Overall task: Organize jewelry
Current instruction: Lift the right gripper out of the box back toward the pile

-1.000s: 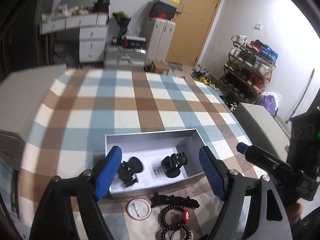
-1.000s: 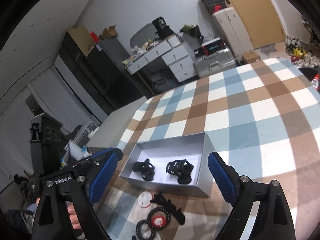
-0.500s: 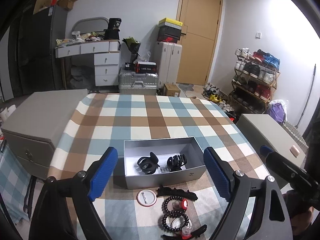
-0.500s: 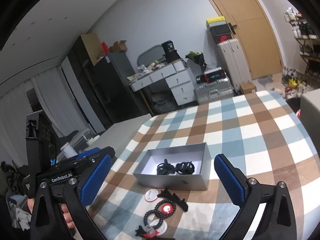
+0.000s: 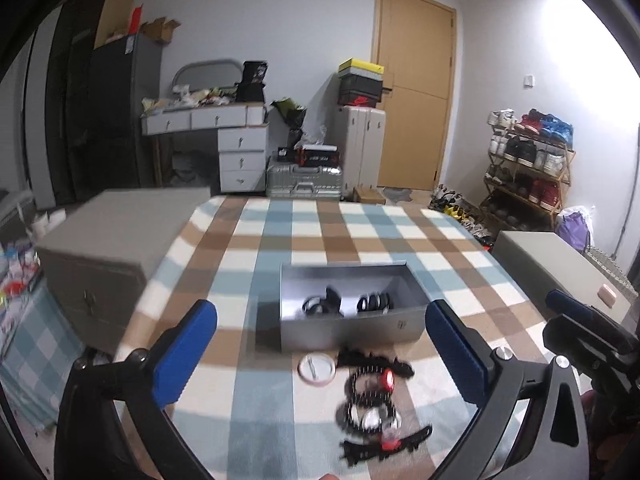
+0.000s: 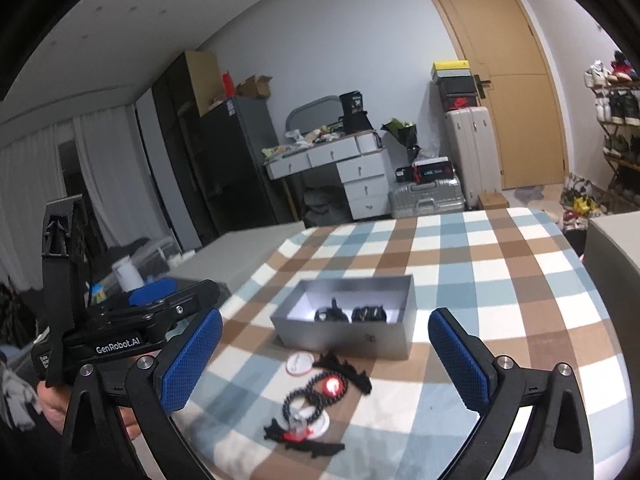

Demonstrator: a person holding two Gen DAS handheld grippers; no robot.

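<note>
My left tool (image 5: pixel 320 344) is opening and my right tool (image 6: pixel 324 354) stands wide, both empty, the grey box (image 5: pixel 348 324) and loose jewelry (image 5: pixel 370 396) lying just ahead between their fingers.

A wooden door (image 5: pixel 414 92) is seen at the far wall, a shoe rack (image 5: pixel 526 168) at the right, and a white desk (image 5: pixel 224 140) at the far left.

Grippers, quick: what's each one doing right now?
Left gripper: jaws opening, nothing between them.
Right gripper: open, holding nothing.
</note>
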